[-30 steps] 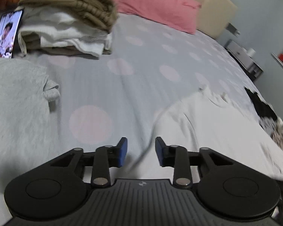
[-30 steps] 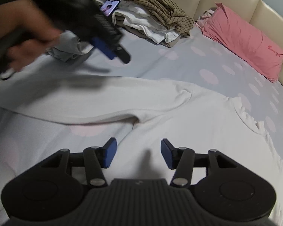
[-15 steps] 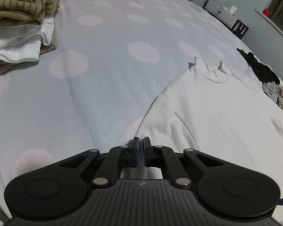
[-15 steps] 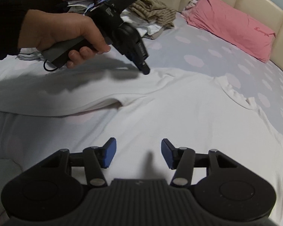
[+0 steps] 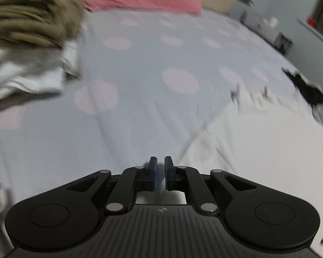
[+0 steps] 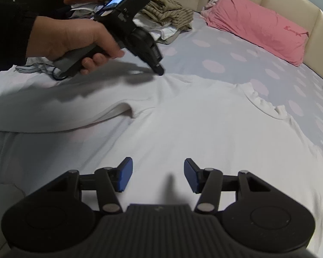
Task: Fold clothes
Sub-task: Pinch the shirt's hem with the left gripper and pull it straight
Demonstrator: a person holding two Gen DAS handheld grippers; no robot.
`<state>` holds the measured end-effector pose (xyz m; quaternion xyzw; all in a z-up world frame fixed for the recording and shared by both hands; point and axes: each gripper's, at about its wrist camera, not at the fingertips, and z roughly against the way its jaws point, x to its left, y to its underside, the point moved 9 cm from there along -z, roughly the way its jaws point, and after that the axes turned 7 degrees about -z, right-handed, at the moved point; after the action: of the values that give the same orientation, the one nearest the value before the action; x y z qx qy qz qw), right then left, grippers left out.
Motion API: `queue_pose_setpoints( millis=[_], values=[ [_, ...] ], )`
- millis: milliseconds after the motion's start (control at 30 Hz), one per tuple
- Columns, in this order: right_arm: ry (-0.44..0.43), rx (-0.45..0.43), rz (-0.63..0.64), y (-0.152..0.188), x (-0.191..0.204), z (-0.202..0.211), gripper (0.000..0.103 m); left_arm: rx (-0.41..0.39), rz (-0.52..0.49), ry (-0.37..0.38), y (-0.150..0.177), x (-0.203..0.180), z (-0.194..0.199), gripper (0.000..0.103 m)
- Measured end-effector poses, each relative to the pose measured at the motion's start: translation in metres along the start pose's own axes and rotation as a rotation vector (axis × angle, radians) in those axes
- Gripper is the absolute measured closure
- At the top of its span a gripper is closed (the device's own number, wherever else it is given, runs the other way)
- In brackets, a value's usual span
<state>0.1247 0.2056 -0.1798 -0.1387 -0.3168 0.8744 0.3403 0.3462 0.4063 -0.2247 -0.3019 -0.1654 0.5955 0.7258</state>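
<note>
Since half a second ago, left tongs (image 6: 159,71) stay nearly shut at the white shirt's (image 6: 193,129) shoulder edge; grip unclear. Right tongs (image 6: 158,175) hover wide open, empty, over its body. Shirt lies flat on bed (image 6: 226,51), collar toward the pink pillow (image 6: 256,23); bare sheet beyond.

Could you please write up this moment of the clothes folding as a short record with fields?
Surface: grey bedsheet with pale pink dots
Garment in work: white long-sleeved top, spread flat, collar toward the pink pillow
Left gripper: tip down at the top's shoulder seam, fingers nearly together; a cloth pinch cannot be confirmed
Right gripper: open, above the top's body, holding nothing
Sleeve: one long sleeve lies stretched out sideways
Background: pile of clothes, olive striped garment uppermost
Left wrist view: blurred by motion
</note>
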Motion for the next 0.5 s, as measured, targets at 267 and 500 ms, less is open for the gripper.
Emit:
queue_pose_setpoints(
  millis=[267,500],
  values=[
    [-0.043,-0.007,0.047,-0.012,0.027,-0.01,0.047,0.032,0.044,-0.006,0.048,0.0,0.062,0.091],
    [-0.018,0.116,0.078,-0.003,0.059,-0.053,0.078,0.146,-0.024,-0.055,0.101,-0.003,0.066,0.09]
  ],
)
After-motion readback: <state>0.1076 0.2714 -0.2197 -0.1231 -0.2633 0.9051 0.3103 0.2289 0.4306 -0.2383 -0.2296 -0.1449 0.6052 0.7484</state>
